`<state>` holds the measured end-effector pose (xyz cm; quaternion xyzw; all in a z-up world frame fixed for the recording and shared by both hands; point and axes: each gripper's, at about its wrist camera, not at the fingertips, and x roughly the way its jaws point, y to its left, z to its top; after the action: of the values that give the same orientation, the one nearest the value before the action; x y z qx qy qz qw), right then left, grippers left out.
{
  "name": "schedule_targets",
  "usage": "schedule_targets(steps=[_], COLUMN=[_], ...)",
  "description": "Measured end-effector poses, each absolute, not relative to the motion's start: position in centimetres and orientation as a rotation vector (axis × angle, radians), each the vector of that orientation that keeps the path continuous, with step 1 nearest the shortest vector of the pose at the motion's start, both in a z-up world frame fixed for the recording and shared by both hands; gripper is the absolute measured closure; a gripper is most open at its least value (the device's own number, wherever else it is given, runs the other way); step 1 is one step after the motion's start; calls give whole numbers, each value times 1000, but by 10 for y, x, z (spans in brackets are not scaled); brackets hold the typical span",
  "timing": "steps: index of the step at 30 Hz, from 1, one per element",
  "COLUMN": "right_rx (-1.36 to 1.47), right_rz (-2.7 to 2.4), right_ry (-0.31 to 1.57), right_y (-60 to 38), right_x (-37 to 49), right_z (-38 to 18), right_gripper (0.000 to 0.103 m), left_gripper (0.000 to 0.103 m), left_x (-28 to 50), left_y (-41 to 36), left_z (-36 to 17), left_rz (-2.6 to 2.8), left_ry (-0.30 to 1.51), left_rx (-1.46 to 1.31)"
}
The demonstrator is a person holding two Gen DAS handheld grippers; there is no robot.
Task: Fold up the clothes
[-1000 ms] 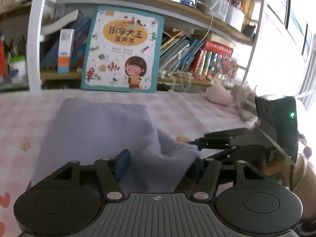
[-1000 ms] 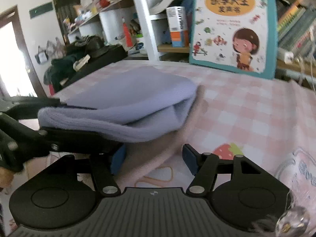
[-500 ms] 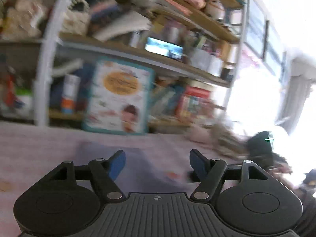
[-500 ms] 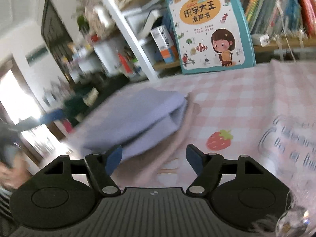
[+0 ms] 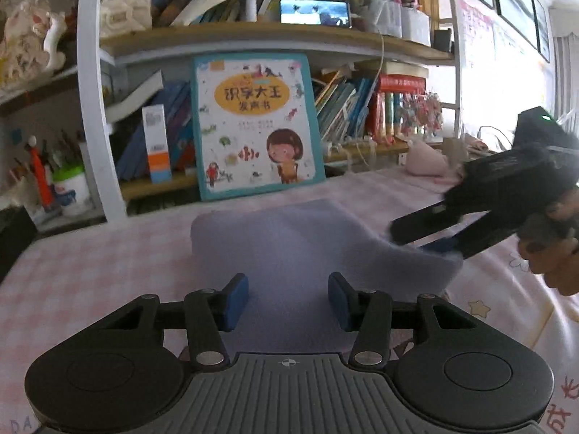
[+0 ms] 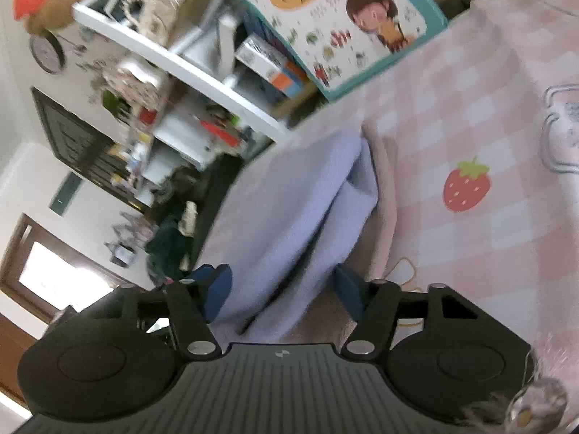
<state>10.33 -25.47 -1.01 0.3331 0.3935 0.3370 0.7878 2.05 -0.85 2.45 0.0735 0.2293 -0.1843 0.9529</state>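
A lavender cloth (image 5: 289,246) lies folded on the pink checked table cover (image 5: 90,275), pale pink underneath along its edge (image 6: 383,188). My left gripper (image 5: 287,300) is open and empty above the cloth's near edge. My right gripper (image 6: 282,289) is open, rolled sideways, with the cloth's right corner (image 6: 289,224) lying between its blue pads. In the left wrist view the right gripper (image 5: 434,242) sits at the cloth's right corner, held by a hand.
A teal children's book (image 5: 253,126) leans on the bookshelf (image 5: 253,39) behind the cloth. A pink soft toy (image 5: 427,161) lies at the back right. A white shelf post (image 5: 97,108) and a cup of pens (image 5: 70,188) stand at the left.
Both grippers let go of the cloth and opened. The left gripper lifted and came back low over the cloth. The right gripper rolled sideways at the right corner.
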Motion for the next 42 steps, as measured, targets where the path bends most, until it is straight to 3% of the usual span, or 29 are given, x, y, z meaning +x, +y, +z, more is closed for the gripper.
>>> schedule_targets(steps=[5,7,8,11,13,16,19,20,21,29,32,34,36,42], right_rx=[690,668,619,379,151,-9,67,101,192,496,514,467,374,133], right_rz=[659,631,613,627,669,680,604,573,564,602,615,614,605,562], right_ry=[842,835,820,651,454,344,545,622,649,754,769,753,719,633], right_y=[-240,-235,-230,-211,-196,-182,-188,-190,-199,-238,-237,-232,-225,-201], right_x=[124,132,132,111,84,70,107,121,130,122,106,97,88,65], right_z=[-14,-15,-14,6,25,30,5,-5,-10,-12,-6,2,11,19], right_gripper=[51,66,79,85,86,86,76,66,62,60,59,68,87,92], left_gripper=[53,52,52,48,45,44,43,42,39,38,44,48,48,48], left_x=[22,22,22,22,24,29,33,32,30,15,23,27,28,27], left_y=[-8,-7,-6,-4,-3,-3,-5,-6,-7,8,4,-2,-8,-11], left_z=[24,23,23,23,22,21,21,23,24,34,28,23,20,17], left_rz=[-390,-395,-397,-399,-402,-401,-384,-379,-374,-385,-399,-401,-387,-381], left_ry=[470,466,464,460,462,465,481,480,477,444,481,503,502,525], left_rx=[158,156,153,146,141,130,127,135,143,112,109,127,167,189])
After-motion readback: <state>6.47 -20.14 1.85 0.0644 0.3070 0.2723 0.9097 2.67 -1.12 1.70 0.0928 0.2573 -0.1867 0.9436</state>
